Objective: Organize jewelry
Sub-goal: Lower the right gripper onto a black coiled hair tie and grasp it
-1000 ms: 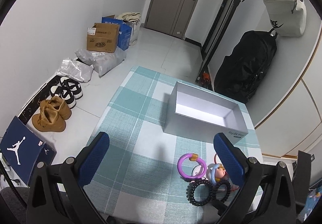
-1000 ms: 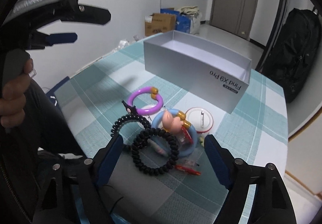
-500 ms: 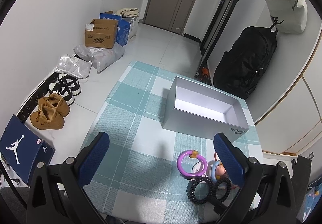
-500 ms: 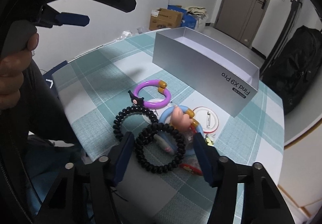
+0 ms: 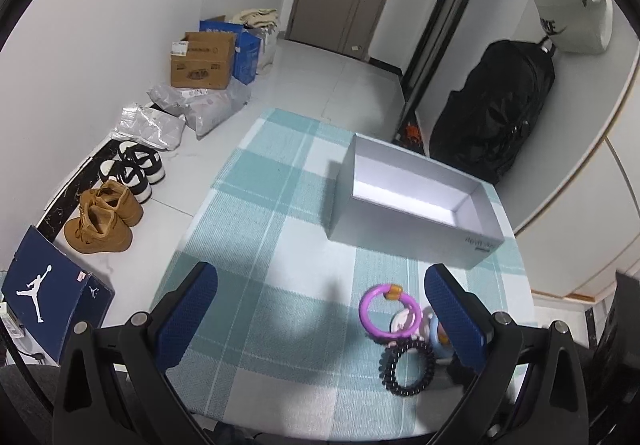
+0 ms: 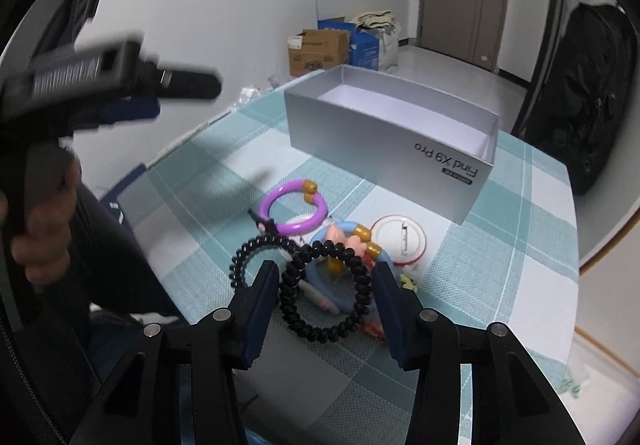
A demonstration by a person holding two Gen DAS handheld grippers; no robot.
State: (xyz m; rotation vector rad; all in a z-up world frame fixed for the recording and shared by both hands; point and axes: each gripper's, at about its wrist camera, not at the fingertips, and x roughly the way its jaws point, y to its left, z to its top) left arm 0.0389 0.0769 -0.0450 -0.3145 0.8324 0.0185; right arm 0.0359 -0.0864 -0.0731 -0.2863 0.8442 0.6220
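Observation:
A pile of jewelry lies on the checked tablecloth [image 5: 280, 245]: a purple ring bracelet [image 6: 294, 205], a blue bracelet with a pink charm [image 6: 340, 241], a white round badge [image 6: 400, 241] and two black coil hair ties [image 6: 324, 293]. An open silver box [image 6: 392, 137] stands behind them, empty inside. My right gripper [image 6: 326, 285] has its jaws partly closed around the nearer coil tie, pads close to its sides. My left gripper [image 5: 320, 301] is open and empty above the table, left of the pile; the purple ring [image 5: 390, 309] and one coil tie [image 5: 408, 367] show there.
The table edge runs close in front of both grippers. On the floor to the left are shoes [image 5: 104, 221], parcels and cardboard boxes [image 5: 202, 59]. A black bag [image 5: 492, 113] hangs beyond the silver box [image 5: 416, 201], by the door.
My right gripper has moved forward and narrowed its jaws around the nearer black coil tie. My left gripper has stayed open and drifted slightly.

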